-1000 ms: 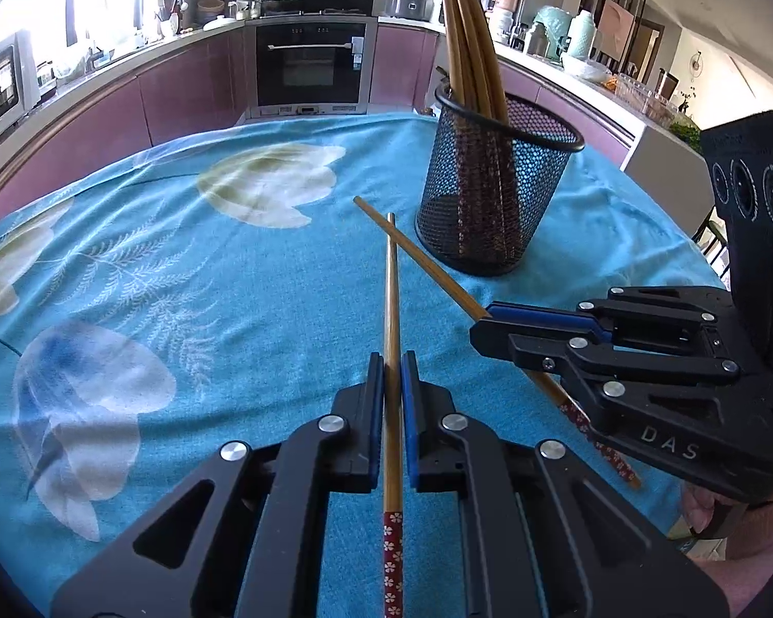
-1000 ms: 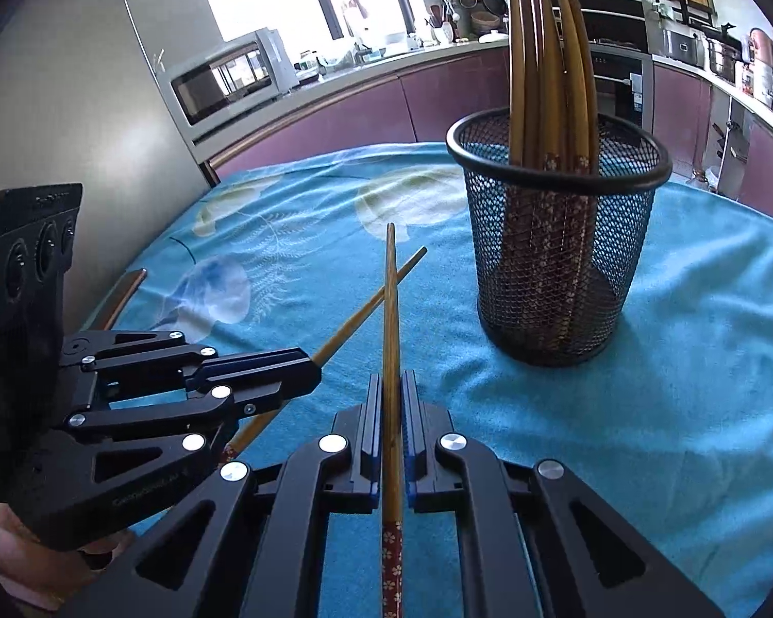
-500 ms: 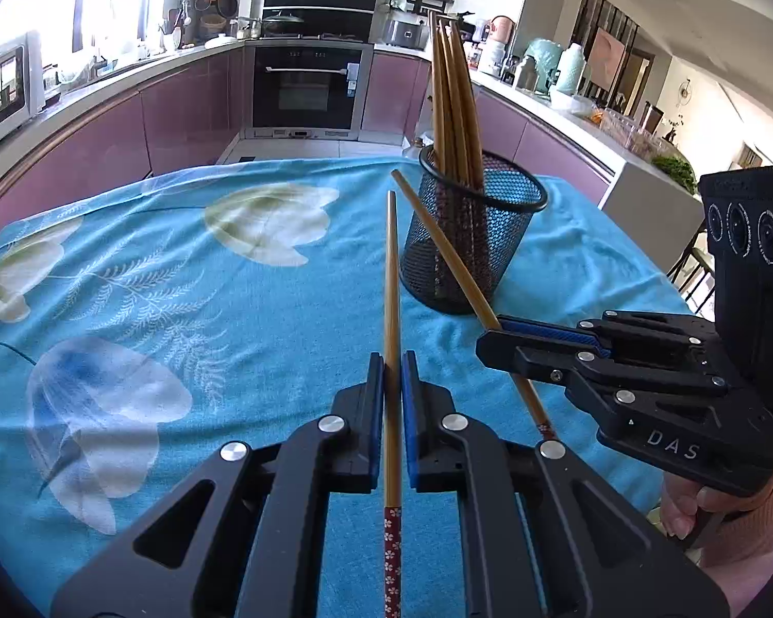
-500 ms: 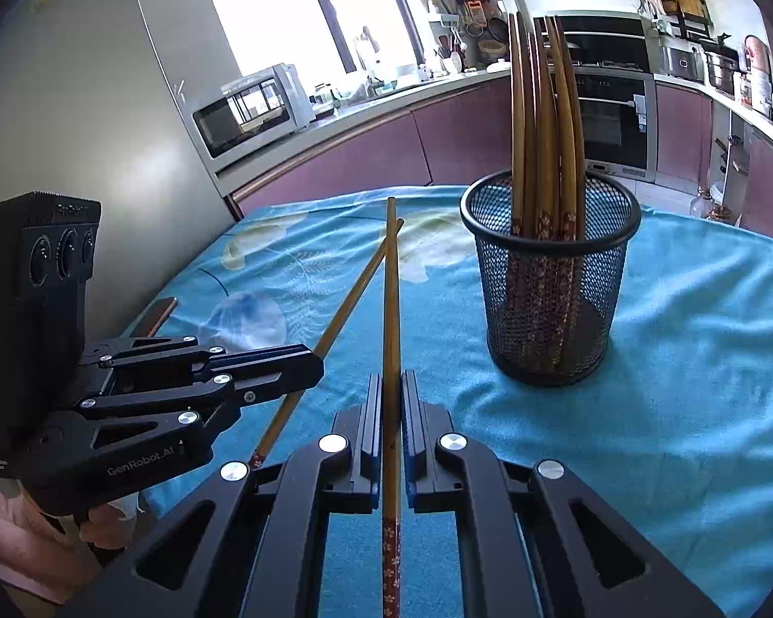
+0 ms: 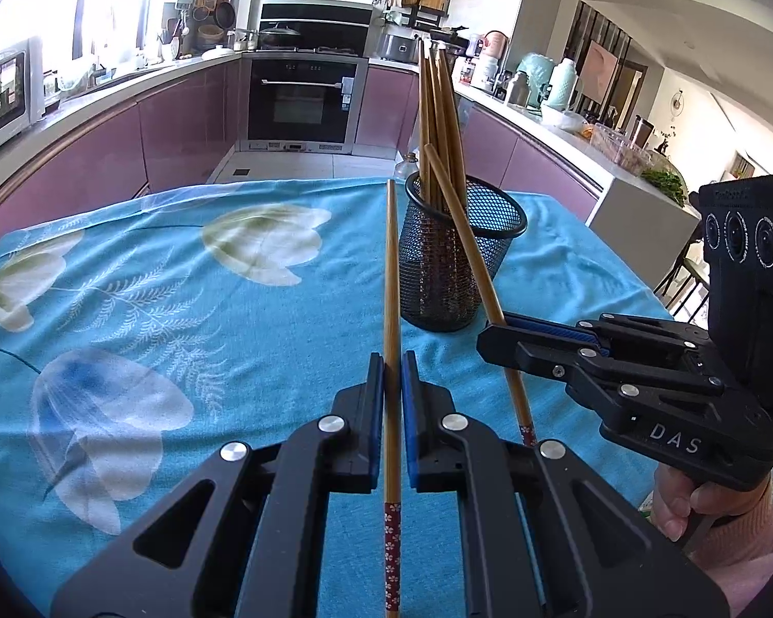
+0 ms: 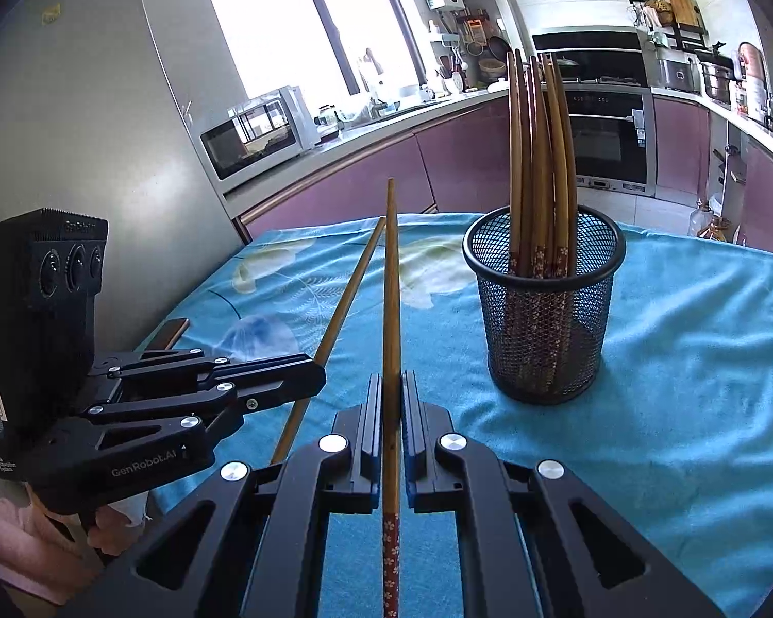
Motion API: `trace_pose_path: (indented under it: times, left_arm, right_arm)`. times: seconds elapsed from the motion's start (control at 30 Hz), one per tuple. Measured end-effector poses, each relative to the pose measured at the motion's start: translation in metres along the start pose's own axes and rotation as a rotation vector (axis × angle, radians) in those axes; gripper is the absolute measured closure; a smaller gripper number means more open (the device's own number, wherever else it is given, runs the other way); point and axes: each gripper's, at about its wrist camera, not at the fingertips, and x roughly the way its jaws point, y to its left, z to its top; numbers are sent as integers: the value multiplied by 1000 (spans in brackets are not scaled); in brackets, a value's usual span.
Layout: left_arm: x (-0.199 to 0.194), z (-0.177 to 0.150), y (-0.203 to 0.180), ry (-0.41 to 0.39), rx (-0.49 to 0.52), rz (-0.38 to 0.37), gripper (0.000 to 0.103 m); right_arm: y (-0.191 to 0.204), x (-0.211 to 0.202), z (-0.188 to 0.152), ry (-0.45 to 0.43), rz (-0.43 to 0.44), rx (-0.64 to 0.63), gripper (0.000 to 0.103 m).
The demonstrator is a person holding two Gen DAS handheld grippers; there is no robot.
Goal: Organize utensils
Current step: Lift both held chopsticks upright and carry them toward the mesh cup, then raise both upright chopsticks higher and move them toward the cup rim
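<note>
Both grippers are clamped, each on one chopstick, w/ the mesh cup [image 5: 458, 257] as the reference. Left gripper [image 5: 392, 360] pinches a wooden chopstick [image 5: 390, 268] between its blue pads; the stick runs straight out along the fingers, plain tip ahead & up, red flower-print end trailing back under the camera. That tip sits just left of the cup in the left wrist view, clear of the rim. Right gripper [image 6: 392, 381] is closed the same way on a second chopstick [image 6: 390, 283], plain tip forward, patterned end to the rear; in its own view the tip is left of the cup, not touching it. From the left wrist view the right gripper [image 5: 494, 332] is to the right & just in front of the cup, its stick [image 5: 464, 237] slanting up across the cup's front w/ the tip above the rim; can't tell if it touches the mesh. From the right wrist view the left gripper [image 6: 314, 376] is well left of the cup, and the two sticks' tips nearly meet. The black mesh cup stands upright on a blue flower-print tablecloth [image 5: 180, 283] and holds a bunch of chopsticks [image 6: 538, 165], patterned ends down. A hand [image 5: 695, 504] grips the right tool's handle, lower right of the cup.
</note>
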Motion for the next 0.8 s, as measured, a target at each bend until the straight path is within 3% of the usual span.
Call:
trace_pose_path:
  times: [0.8]
  left_arm:
    - [-9,4,-2,-28,-8,-16,95]
  right_arm:
    - [-3,-10,3,-40,10,14,97]
